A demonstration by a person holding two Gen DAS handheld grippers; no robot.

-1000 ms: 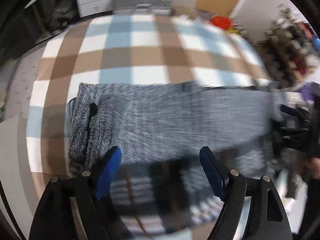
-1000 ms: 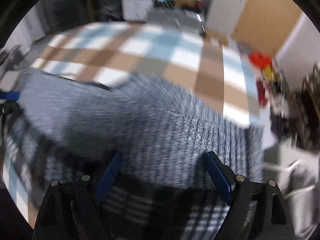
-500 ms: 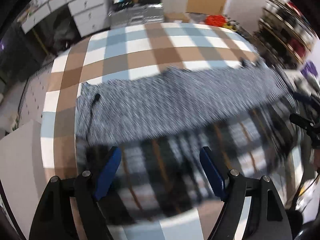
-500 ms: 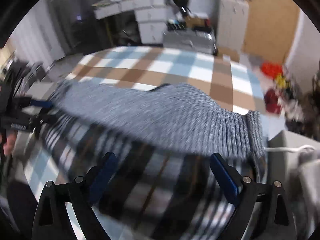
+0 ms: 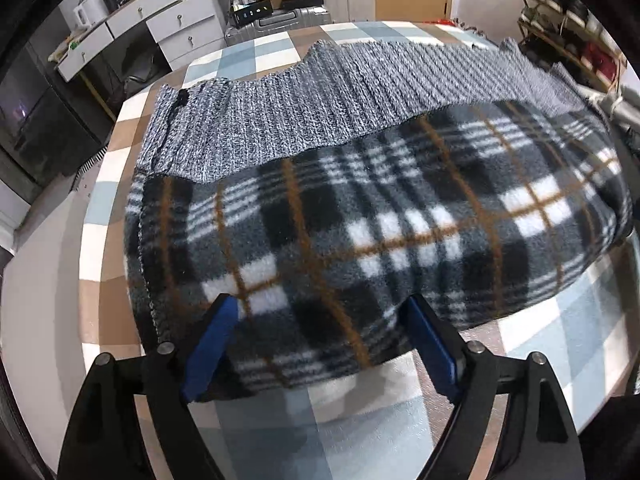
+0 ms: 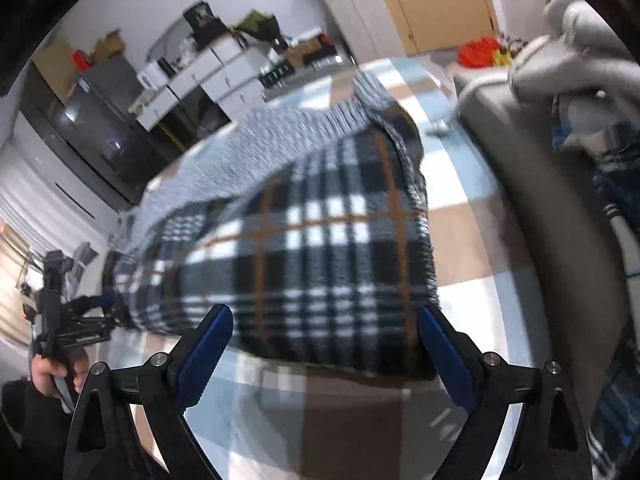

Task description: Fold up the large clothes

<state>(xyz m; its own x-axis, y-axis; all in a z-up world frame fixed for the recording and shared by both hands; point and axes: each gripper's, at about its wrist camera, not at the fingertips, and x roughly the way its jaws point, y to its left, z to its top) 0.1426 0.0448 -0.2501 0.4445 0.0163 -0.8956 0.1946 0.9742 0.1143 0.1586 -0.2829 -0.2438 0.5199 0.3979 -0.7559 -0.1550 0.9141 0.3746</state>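
Hovering wide over the near hem, the left gripper (image 5: 318, 342) is spreading its jaws further, nothing pinched between them; the right gripper (image 6: 326, 350) is also gaping empty at its end. The garment (image 5: 360, 220) is lying across the checked table (image 5: 560, 340), plaid fleece lining facing up, grey knit (image 5: 320, 108) showing along the far edge. One lengthwise fold looks done, I'd say. Next call: each hand is going to need a fresh pinch on an end, bringing the ends together.
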